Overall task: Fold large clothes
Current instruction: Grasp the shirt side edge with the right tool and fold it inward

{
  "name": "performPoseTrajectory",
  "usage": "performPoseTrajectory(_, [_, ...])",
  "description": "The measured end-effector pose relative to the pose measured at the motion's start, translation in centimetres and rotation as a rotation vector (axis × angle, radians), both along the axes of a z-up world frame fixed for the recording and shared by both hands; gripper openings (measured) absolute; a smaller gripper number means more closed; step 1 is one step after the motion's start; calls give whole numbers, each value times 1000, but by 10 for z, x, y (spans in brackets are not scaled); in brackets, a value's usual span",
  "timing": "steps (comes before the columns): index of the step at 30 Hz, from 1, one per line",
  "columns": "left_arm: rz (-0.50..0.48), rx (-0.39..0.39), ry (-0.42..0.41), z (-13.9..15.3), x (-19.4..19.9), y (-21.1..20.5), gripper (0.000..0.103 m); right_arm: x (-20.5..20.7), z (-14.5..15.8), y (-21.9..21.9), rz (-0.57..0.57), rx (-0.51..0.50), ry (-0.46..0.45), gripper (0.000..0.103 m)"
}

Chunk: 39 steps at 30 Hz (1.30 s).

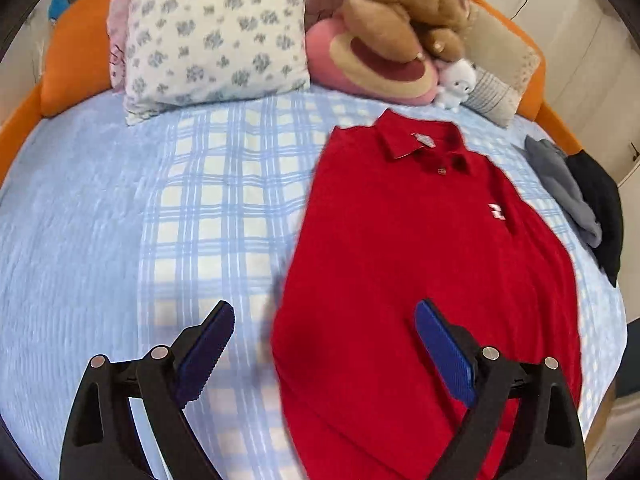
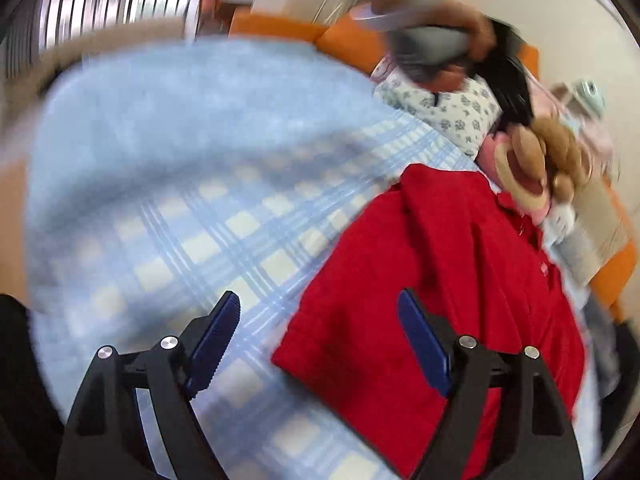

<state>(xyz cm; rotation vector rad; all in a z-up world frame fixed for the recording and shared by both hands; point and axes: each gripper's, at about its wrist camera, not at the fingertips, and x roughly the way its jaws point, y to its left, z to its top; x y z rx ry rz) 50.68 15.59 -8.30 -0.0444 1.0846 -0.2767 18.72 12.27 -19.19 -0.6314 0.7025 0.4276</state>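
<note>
Lying flat on the bed, front up, there's the red polo shirt (image 1: 420, 248), collar at the far end by the pillows, a small white logo on its chest, its sides looking folded in so the body makes a long narrow panel on the right half of the blue checked bedspread (image 1: 208, 200). Over it hangs the left claw (image 1: 324, 312), fingers spread wide, nothing between them: its right blue pad (image 1: 444, 356) is in front of the red cloth, its left pad over the bedspread, and whether either touches fabric I can't tell. The right claw (image 2: 318, 300) is also spread wide and empty, one finger over the checks, the other over the shirt's near edge; that view is heavily blurred. Up in its far corner, a hand (image 2: 460, 36) grips the other tool's handle. Beyond the collar, a floral pillow (image 1: 216, 36) on the left, a pink round cushion (image 1: 376, 68) with a brown plush toy (image 1: 408, 8) piled on top, a little white plush (image 1: 456, 84) beside it. Far right of the shirt, grey and black garments (image 1: 580, 200) lie heaped at the bed's edge, against the orange bed frame (image 1: 76, 48).
</note>
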Motion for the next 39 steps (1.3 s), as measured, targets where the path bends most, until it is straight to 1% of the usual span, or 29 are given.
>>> performPoseTrajectory(2, [-9,-15,22,-20,23,4,93,14,-28,16,-3,-111,50,79])
performPoseTrajectory(3, [-11,-13,29,-27,34,4,93,17,-40,20,-13,-173,37,79])
performPoseTrajectory(4, [-13,-9,35,-37,44,4,93,21,-53,22,-34,-263,-17,79])
performPoseTrajectory(5, [-13,-22,42,-46,54,4,93,24,-59,21,-44,-305,-59,80])
performPoseTrajectory(6, [-13,-39,48,-53,62,5,93,26,-61,19,-47,-305,-69,82])
performPoseTrajectory(7, [-14,-86,55,-61,73,4,93,33,-59,12,-59,-283,-71,85])
performPoseTrajectory(8, [-20,-105,61,-67,81,1,93,39,-57,6,-73,-272,-70,90])
performPoseTrajectory(10, [-23,-79,57,-77,99,-10,93,48,-54,-2,-88,-235,-42,89])
performPoseTrajectory(11, [-23,-67,54,-81,107,-17,93,52,-54,-5,-83,-213,-19,86])
performPoseTrajectory(12, [-26,-76,55,-84,115,-22,93,53,-53,-6,-72,-200,-7,83])
performPoseTrajectory(13, [-39,-93,62,-87,123,-31,93,54,-54,-7,-64,-179,5,77])
performPoseTrajectory(14, [-46,-90,60,-90,131,-39,93,54,-55,-7,-47,-160,18,71])
performPoseTrajectory(16, [-66,-57,62,-94,143,-55,93,54,-56,-7,-36,-142,20,70])
performPoseTrajectory(19, [-73,37,79,-104,160,-73,93,58,-55,-7,-32,-133,24,70])
performPoseTrajectory(20, [-71,55,93,-109,165,-77,93,59,-56,-6,-32,-133,22,70])
performPoseTrajectory(22, [-75,64,134,-119,171,-84,93,59,-57,-3,-34,-129,16,70])
performPoseTrajectory(23, [-77,65,153,-125,172,-87,91,59,-58,-3,-34,-126,11,70])
performPoseTrajectory(25, [-62,53,142,-127,172,-87,90,59,-59,-4,-34,-116,11,68])
performPoseTrajectory(26, [-53,39,142,-127,172,-86,86,58,-59,-5,-31,-108,14,66])
performPoseTrajectory(28, [-36,37,131,-125,172,-84,74,56,-58,-5,-30,-93,18,61])
performPoseTrajectory(29, [-29,45,129,-123,171,-83,64,55,-57,-5,-28,-85,21,57])
performPoseTrajectory(30, [-14,48,138,-121,172,-81,50,55,-57,-6,-27,-79,18,54])
performPoseTrajectory(31, [-2,50,143,-119,172,-80,39,53,-55,-7,-30,-67,14,48])
performPoseTrajectory(32, [12,61,151,-116,173,-78,17,52,-53,-9,-34,-55,9,40])
performPoseTrajectory(33, [21,58,160,-113,173,-76,11,52,-49,-14,-39,-33,3,37])
performPoseTrajectory(34, [29,46,165,-109,172,-74,10,53,-45,-18,-41,-15,1,30])
performPoseTrajectory(35, [28,60,158,-105,171,-76,10,54,-40,-25,-48,11,-2,28])
performPoseTrajectory(37, [32,96,142,-99,168,-80,10,56,-31,-36,-57,58,1,26])
performPoseTrajectory(39, [64,109,131,-92,166,-82,10,57,-18,-49,-72,116,-3,26])
